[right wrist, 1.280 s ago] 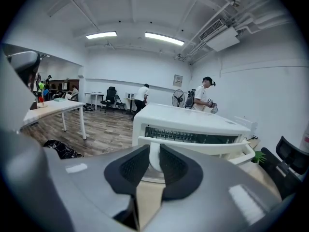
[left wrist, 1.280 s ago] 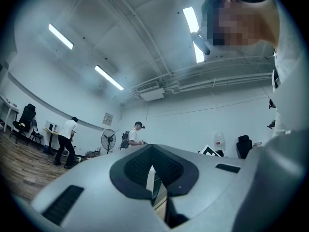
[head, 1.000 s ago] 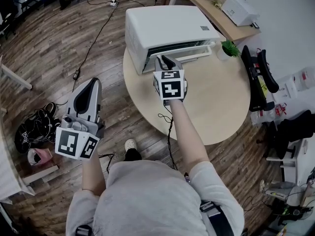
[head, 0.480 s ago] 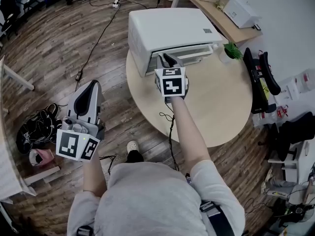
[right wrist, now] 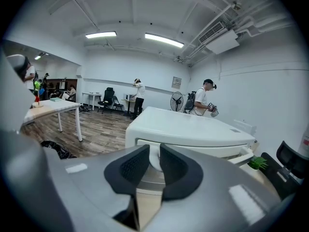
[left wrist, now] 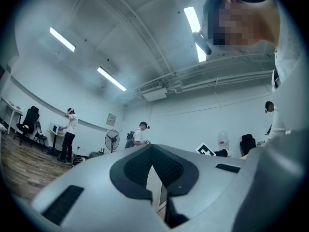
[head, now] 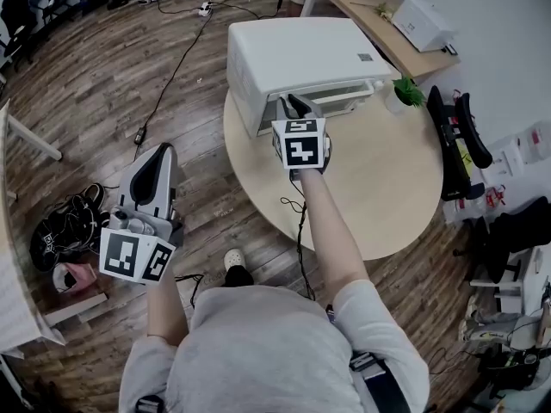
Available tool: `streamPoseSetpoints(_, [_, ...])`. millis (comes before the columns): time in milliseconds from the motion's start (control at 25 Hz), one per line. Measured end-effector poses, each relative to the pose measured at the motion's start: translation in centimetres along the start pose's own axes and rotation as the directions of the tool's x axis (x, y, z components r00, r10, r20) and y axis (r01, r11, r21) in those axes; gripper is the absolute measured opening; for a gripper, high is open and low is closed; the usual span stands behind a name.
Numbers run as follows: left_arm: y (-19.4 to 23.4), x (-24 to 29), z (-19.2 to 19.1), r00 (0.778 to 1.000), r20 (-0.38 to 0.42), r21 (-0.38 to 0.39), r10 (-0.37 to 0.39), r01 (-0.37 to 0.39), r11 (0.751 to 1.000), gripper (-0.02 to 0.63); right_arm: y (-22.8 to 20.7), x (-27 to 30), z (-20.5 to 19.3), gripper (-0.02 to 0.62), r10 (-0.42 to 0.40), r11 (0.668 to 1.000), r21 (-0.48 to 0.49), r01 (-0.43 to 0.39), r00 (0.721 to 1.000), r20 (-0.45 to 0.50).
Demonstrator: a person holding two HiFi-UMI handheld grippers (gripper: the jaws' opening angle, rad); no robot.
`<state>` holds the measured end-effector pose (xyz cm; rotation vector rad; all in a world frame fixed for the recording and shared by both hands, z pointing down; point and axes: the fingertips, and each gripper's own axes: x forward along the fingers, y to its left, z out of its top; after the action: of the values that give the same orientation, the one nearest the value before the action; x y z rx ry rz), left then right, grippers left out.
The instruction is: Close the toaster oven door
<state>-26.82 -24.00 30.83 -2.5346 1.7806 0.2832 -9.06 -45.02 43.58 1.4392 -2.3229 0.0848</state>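
Right gripper [head: 297, 104], arm outstretched, meets toaster oven door [head: 344, 89] (left gripper [head: 159, 150] low).

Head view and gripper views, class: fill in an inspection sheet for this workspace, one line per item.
Surface: round table, pale top.
Job's things: white toaster oven at the table's far edge; oven door ajar.
Clutter: potted plant beside the oven.
Grippers: right gripper at the door, jaws closed on a white part of it; left gripper shut, empty, over the floor.
Cables: black cable across the floor; second cable below the right forearm.
Surroundings: wooden floor, shoes, side desk, people in the background.
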Motion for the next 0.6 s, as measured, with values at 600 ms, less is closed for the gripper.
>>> streamPoseSetpoints(600, [-0.2,0.7,0.2,0.999,0.005,-0.009,-0.035,0.035,0.999,0.006,-0.8,-3.7,-0.2,0.026,0.013,0.98,0.193,-0.041,0.989,0.147])
